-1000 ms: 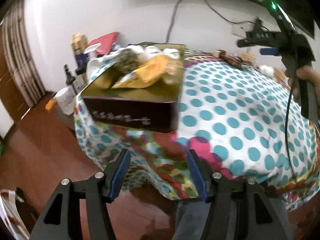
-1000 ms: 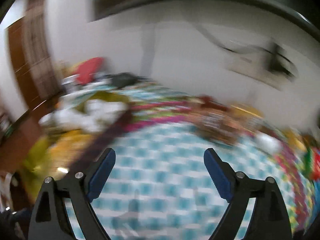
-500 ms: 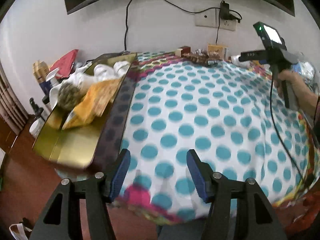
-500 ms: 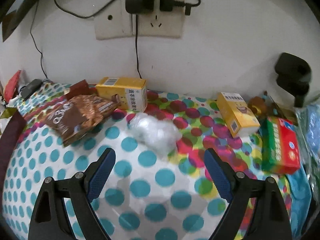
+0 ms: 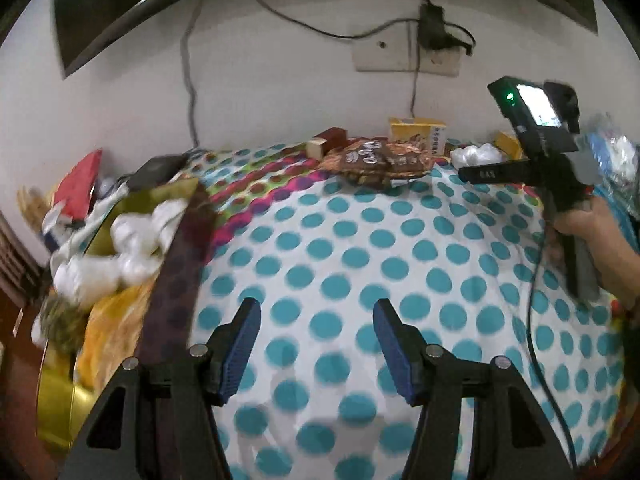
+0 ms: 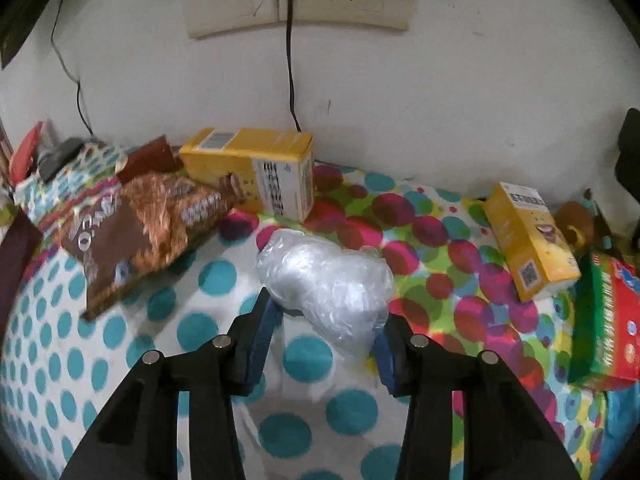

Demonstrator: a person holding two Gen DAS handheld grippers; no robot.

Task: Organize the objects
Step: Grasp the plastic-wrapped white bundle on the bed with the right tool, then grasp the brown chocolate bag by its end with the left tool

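- Two claws in play. The right claw (image 6: pixel 326 326) had just been closing, and its blue pads sat against both flanks of the clear plastic bundle (image 6: pixel 326 282), which filled the gap between them.
- The bundle lay on the dotted cloth of the table (image 6: pixel 192 332), just in front of the long yellow carton (image 6: pixel 256 164) at the wall, with the brown snack bag (image 6: pixel 132 232) to that carton's left and a smaller yellow box (image 6: pixel 528 240) well off to its right.
- The left claw (image 5: pixel 314 346) stood wide with nothing in it, over bare cloth well short of the carton; the gold-lined box (image 5: pixel 56 396) of gathered things lay off to its left.
- Handling, as judged: crumpled film, so very light, soft and springy. It would give under the pads rather than resist; contents, if any, could not be made out.
- Slick plastic could slide or pull out as a loose tail if pinched at an edge.
- Best hold looked to be across the thick middle, as the pads then sat, squeezed until the film bunched firm.
- No fragility was evident; a firm pinch seemed safe.
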